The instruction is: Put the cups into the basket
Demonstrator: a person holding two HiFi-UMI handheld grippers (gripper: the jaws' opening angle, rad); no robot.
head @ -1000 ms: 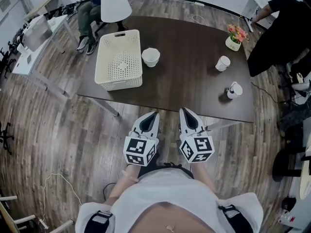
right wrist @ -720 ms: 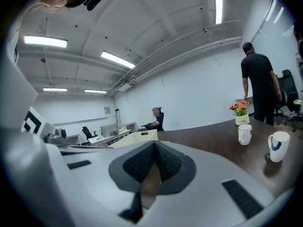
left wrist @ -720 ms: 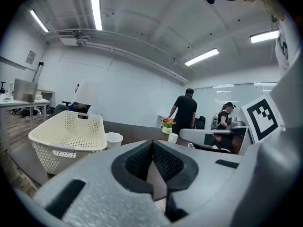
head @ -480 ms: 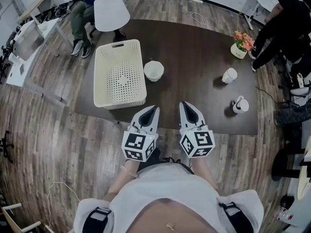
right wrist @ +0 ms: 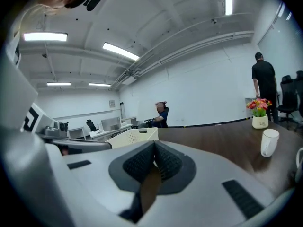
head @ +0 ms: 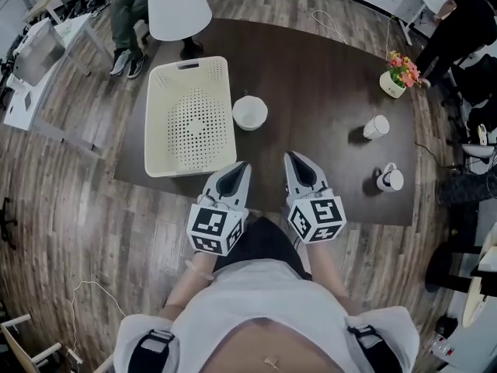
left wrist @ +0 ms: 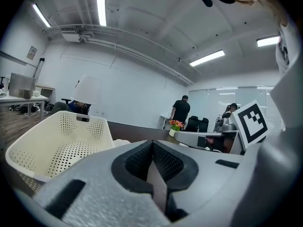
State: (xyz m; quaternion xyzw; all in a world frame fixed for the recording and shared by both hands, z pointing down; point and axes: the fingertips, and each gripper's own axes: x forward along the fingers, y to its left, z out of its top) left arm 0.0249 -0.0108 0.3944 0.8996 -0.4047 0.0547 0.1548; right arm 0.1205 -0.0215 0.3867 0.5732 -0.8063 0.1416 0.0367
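Clock frame: head view, twelve o'clock points away from the person.
Left gripper (head: pixel 238 169): jaws pressed together with nothing between them; it hangs over the table's near edge, at six o'clock from the wide cup.
Right gripper (head: pixel 294 160): jaws closed tight as well, holding nothing; just beside the left gripper, at its three o'clock.
Table (head: pixel 311 76): dark brown, carrying the basket, three cups and a flower pot.
Basket (head: pixel 190 119): cream, perforated, upright on the table's left part, at eleven o'clock from the left gripper.
Wide cup (head: pixel 250 113): white, bowl-shaped, on the table just beside the basket's right wall, at the basket's three o'clock.
Far cup (head: pixel 377 127): white, on the table's right part, at two o'clock from the right gripper, well apart from the basket.
Near cup (head: pixel 388 179): white with a handle, at six o'clock from the far cup, near the table's right edge.
Flower pot (head: pixel 397 80): at twelve o'clock from the far cup.
People: one seated (head: pixel 128 14) beyond the basket, one in black (head: pixel 466 29) at the far right.
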